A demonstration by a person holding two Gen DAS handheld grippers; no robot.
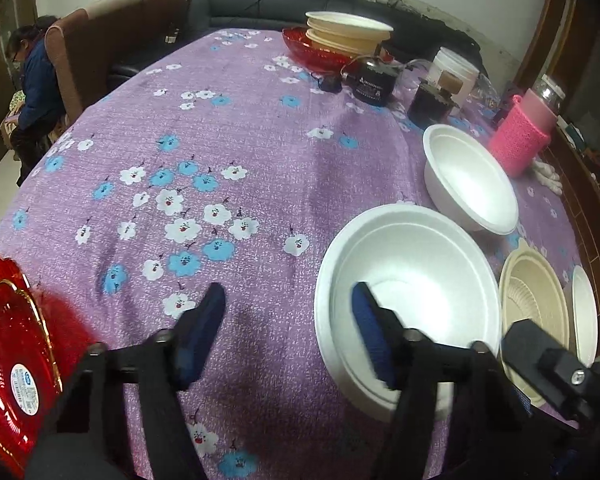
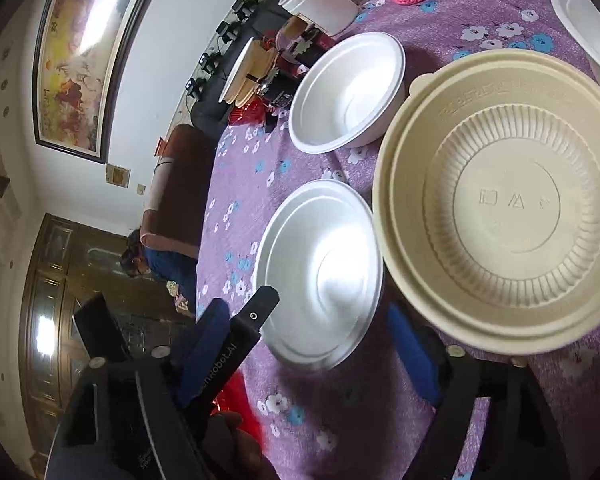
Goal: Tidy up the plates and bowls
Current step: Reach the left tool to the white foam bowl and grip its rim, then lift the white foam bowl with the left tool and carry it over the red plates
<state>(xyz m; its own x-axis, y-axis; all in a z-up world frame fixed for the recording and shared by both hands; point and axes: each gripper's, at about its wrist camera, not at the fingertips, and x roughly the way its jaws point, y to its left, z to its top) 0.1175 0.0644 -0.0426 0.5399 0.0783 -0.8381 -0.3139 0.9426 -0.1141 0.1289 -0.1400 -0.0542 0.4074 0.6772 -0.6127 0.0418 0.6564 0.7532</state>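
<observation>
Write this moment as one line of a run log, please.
left fingers: open, straddling rim of near white bowl | right fingers: open, at beige bowl rim | second white bowl: untouched

The left gripper [image 2: 260,312] bore white lettering ending in "nRobot.AI". Embossed marks on the beige bowl [image 2: 500,216] and the red plate's sticker [image 1: 26,388] stayed illegible.

Indoor light is moderate and falls from above. Glare whitens the near white bowl [image 1: 410,300] and, in the right wrist view, the painting [image 2: 88,52] at 10 o'clock. A soft shadow darkens the tablecloth [image 1: 236,128] at 6 o'clock. Fisheye bending curves walls and table edge; black vignette fills the corners. The blue pads [image 1: 204,332] look slightly blurred, and the room at 9 o'clock is dim.
</observation>
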